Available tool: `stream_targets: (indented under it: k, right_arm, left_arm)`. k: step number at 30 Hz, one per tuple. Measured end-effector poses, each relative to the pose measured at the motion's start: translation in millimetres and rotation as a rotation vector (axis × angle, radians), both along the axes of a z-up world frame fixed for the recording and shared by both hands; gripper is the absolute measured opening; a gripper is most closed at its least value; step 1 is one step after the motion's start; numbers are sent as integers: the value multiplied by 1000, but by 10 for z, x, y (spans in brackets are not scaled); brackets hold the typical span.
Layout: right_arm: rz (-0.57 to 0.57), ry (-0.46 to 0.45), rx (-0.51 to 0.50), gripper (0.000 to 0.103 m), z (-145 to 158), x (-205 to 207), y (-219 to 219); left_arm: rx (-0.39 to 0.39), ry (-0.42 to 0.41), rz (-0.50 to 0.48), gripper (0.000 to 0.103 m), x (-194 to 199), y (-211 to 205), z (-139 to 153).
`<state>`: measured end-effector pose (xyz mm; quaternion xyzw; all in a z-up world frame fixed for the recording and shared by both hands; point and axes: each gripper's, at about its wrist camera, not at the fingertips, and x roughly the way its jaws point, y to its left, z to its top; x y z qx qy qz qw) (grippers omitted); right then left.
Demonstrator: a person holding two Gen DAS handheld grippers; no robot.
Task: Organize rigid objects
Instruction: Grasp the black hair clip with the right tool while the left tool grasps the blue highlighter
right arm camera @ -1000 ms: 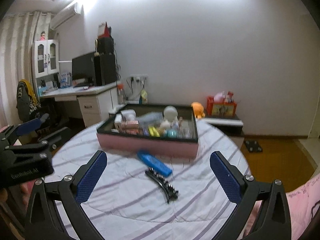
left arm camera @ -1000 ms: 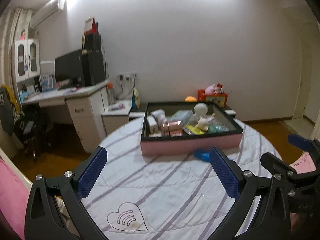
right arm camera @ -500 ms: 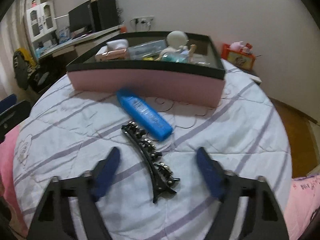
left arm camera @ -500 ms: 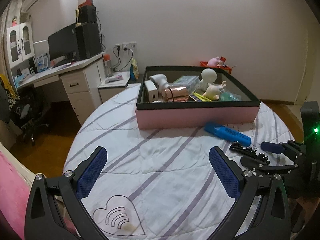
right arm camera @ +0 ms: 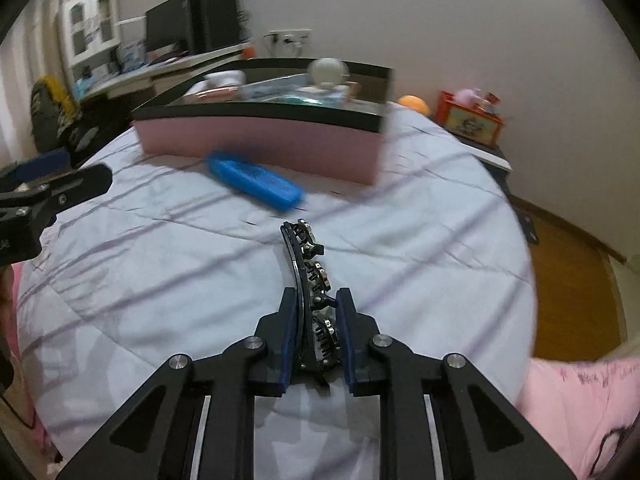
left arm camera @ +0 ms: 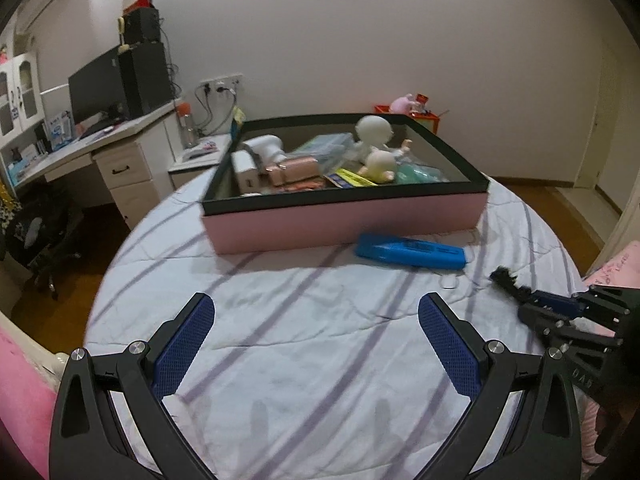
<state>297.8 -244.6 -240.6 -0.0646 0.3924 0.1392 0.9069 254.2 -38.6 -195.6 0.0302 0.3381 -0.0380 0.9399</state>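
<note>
My right gripper is shut on a long black hair clip with metal studs, which points forward over the striped bedspread. The clip's tip also shows in the left wrist view, held by the right gripper. A blue flat case lies just in front of the pink box; the case also shows in the left wrist view. The box holds dolls and several small items. My left gripper is open and empty above the cloth.
The round table is covered by a white cloth with purple stripes. A desk with a monitor stands at the left. A pink bed edge is at the right. A red toy box sits behind the table.
My right gripper came down and closed on the black hair clip. My left gripper moved nearer the table and stayed open.
</note>
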Motion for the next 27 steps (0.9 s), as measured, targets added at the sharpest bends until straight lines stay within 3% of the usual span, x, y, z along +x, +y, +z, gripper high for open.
stream_targets:
  k: [5,11,16,20,22,27]
  right_arm:
    - [-21,5,24,19,-9,201,-242]
    - [89,27,-11,19,53,611,73]
    - [237,35,-89,19,12,507,491]
    - [323,56,-29,19,26,281,648]
    - [264,49,-69,19,4,235,669]
    - [110,37,-58,19,-5,291,422]
  left_arm:
    - [-1,15,-22,103,56,-208,-36]
    - [39,41,-8,103,49,-183,-58]
    - [33,41,47,103,4,47,-51]
    - [6,63,57,103,31,134,-104]
    - [-6,77,44,103,84,103,-151]
    - [-33,158,37,103,373,-31,-333]
